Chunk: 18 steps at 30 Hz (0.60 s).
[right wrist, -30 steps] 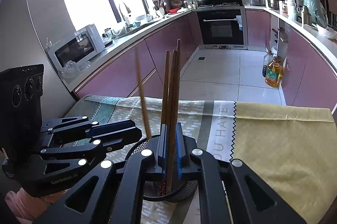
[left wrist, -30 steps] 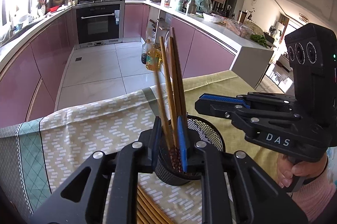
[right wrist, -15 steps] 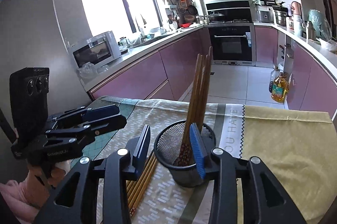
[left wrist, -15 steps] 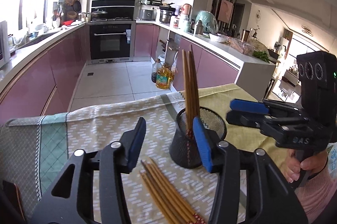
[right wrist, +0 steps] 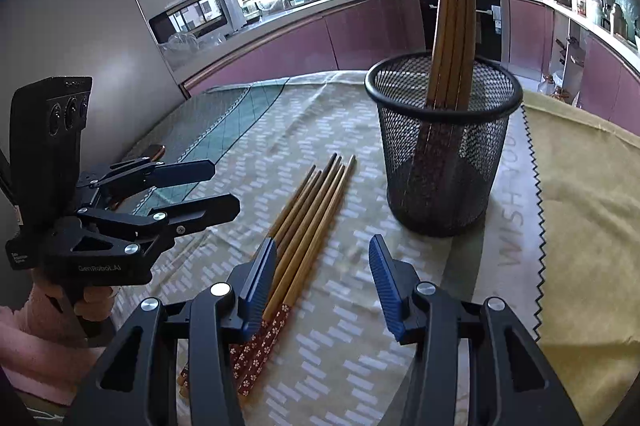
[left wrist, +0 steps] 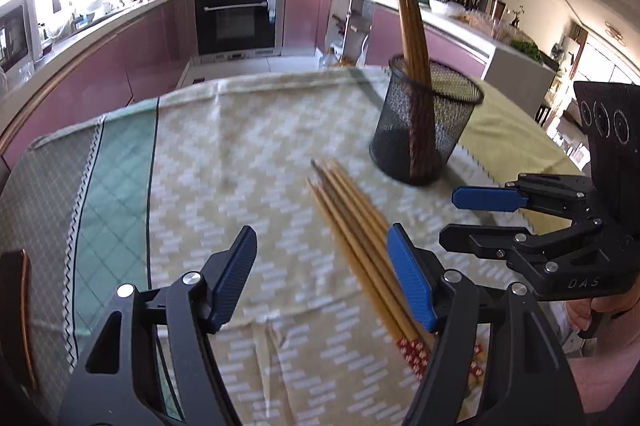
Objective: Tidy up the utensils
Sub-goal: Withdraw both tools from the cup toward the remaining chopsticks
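Black wire-mesh holder [right wrist: 442,146], round and upright on the woven patterned cloth [left wrist: 240,154], with slim wooden chopsticks [right wrist: 452,22] standing inside. At its seven o'clock a loose bundle of chopsticks [right wrist: 308,214] lies flat, red flowered ends nearest. Left gripper [left wrist: 322,278] spread wide, empty, above the cloth. Right gripper [right wrist: 322,278] wide too, gripping nothing, one blue ribbed pad [right wrist: 260,282] over the bundle.

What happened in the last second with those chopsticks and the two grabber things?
Both let go: a second ago the left hand-held gripper and right hand-held gripper were shut on chopsticks in the mesh cup. Both are now open and pulled back. The released chopsticks stand in the cup. The chopsticks on the cloth and the cup stayed put.
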Each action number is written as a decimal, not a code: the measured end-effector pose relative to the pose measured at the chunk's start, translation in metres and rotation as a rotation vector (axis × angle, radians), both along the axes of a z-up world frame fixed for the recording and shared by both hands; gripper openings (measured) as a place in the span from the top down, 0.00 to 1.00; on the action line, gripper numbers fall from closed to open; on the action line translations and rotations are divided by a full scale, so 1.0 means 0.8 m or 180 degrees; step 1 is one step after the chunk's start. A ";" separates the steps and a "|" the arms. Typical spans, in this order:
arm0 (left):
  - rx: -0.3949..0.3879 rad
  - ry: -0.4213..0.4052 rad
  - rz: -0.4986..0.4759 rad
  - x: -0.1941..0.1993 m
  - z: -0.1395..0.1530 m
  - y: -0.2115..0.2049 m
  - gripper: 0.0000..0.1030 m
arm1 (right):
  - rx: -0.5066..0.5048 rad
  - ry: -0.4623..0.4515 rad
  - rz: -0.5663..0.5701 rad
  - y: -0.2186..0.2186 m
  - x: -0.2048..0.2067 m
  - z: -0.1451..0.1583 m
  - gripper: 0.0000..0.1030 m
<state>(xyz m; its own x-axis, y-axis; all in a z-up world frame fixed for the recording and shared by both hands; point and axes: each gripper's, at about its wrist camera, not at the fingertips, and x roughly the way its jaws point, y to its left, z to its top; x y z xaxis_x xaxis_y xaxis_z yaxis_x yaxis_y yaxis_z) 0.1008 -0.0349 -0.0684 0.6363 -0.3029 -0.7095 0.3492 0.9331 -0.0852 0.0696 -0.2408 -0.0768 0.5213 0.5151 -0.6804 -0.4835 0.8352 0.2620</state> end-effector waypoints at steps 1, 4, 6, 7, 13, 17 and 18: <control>0.0026 0.0021 0.0000 -0.002 -0.005 -0.001 0.35 | -0.0017 0.0017 -0.0010 0.002 -0.001 -0.003 0.56; 0.0031 0.0101 -0.0029 -0.008 -0.015 -0.004 0.35 | -0.0051 0.0049 -0.0040 0.004 -0.005 -0.010 0.55; 0.0056 0.0132 -0.0048 -0.013 -0.019 -0.009 0.35 | -0.0086 0.0056 -0.0061 0.005 -0.005 -0.013 0.55; 0.0073 0.0140 -0.0053 -0.015 -0.021 -0.010 0.35 | -0.0096 0.0061 -0.0063 0.006 -0.006 -0.013 0.55; 0.0143 0.0225 -0.0086 -0.019 -0.033 -0.015 0.35 | -0.0151 0.0062 -0.0068 0.011 -0.009 -0.016 0.55; 0.0182 0.0276 -0.0070 -0.018 -0.037 -0.016 0.36 | -0.0193 0.0059 -0.0061 0.014 -0.009 -0.017 0.55; 0.0181 0.0289 -0.0070 -0.017 -0.037 -0.016 0.37 | -0.0201 0.0059 -0.0058 0.017 -0.008 -0.017 0.55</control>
